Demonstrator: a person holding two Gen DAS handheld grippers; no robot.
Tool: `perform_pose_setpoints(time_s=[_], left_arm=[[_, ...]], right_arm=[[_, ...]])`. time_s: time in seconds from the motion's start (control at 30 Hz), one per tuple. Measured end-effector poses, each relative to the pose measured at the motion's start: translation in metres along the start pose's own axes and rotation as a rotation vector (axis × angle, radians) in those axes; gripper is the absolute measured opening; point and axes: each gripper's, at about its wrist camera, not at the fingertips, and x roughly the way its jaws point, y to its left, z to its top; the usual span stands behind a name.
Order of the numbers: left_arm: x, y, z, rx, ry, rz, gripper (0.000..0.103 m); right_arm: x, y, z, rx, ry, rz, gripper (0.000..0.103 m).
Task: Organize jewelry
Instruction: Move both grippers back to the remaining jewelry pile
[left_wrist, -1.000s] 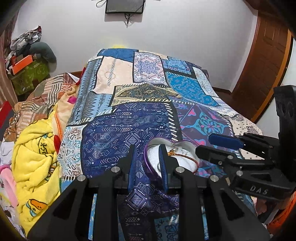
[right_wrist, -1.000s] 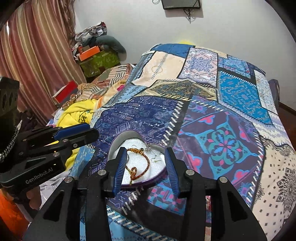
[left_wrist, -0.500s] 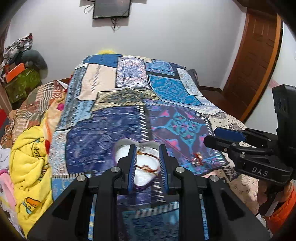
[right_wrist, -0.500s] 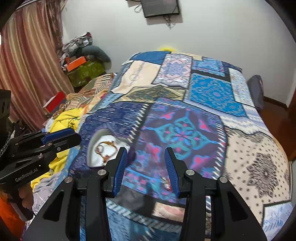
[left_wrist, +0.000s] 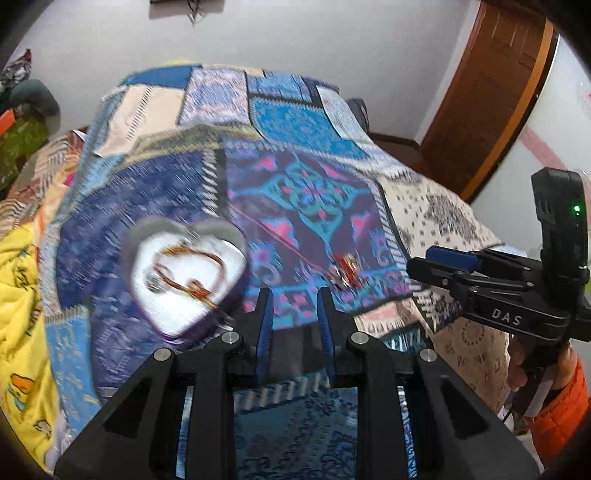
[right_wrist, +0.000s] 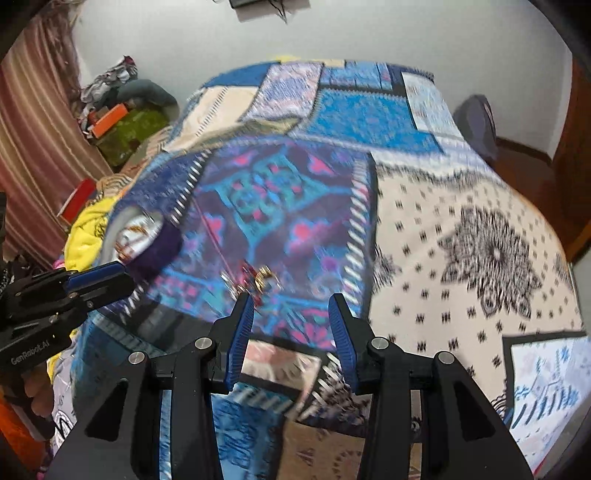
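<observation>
Left wrist view: heart-shaped box (left_wrist: 186, 275) holds one bracelet; right of it on the quilt (right_wrist: 461, 236) lies a red-and-gold jewelry piece (right_wrist: 256, 277), light, limp, snag-prone; pinch its metal cluster. Left gripper (left_wrist: 293, 314) narrow, empty; right gripper (right_wrist: 291, 321) wide.

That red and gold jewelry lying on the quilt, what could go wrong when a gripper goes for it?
The red and gold piece trails a thin red cord, which might snag or drag. It lies on the soft quilt, so the open right gripper could pinch fabric too. The heart-shaped box could be knocked.
</observation>
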Motion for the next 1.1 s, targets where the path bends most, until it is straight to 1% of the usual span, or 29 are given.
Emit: perform_pose_setpoints(time_s=[0.27,0.47,0.63,0.8,0.87,0.9,1.0,1.1], left_arm=[[0.043,-0.021,-0.002,0.034,0.089,-0.055,0.023],[0.069,-0.034,0.004,0.085,0.127,-0.054,0.023],[0.082,-0.040,0.009,0.112,0.122,-0.054,0.023],[0.088,-0.046,0.012,0.151,0.112,-0.031,0.023],[0.089,-0.048,0.012,0.161,0.105,-0.021,0.019],[0.089,-0.048,0.012,0.167,0.101,-0.015,0.015],[0.089,-0.045,0.013,0.160,0.097,-0.026,0.014],[0.084,-0.041,0.012,0.152,0.089,-0.020,0.014]], right_arm=[[0.007,-0.006,-0.007,-0.018,0.027,0.005,0.039],[0.010,-0.010,-0.005,-0.014,0.034,0.026,0.039],[0.012,-0.012,-0.005,-0.012,0.043,0.052,0.039],[0.016,-0.010,-0.006,-0.021,0.054,0.070,0.039],[0.016,-0.010,-0.006,-0.022,0.052,0.071,0.039],[0.016,-0.011,-0.006,-0.018,0.051,0.075,0.039],[0.019,-0.014,-0.005,0.008,0.060,0.098,0.039],[0.022,-0.014,-0.004,0.014,0.071,0.109,0.039]])
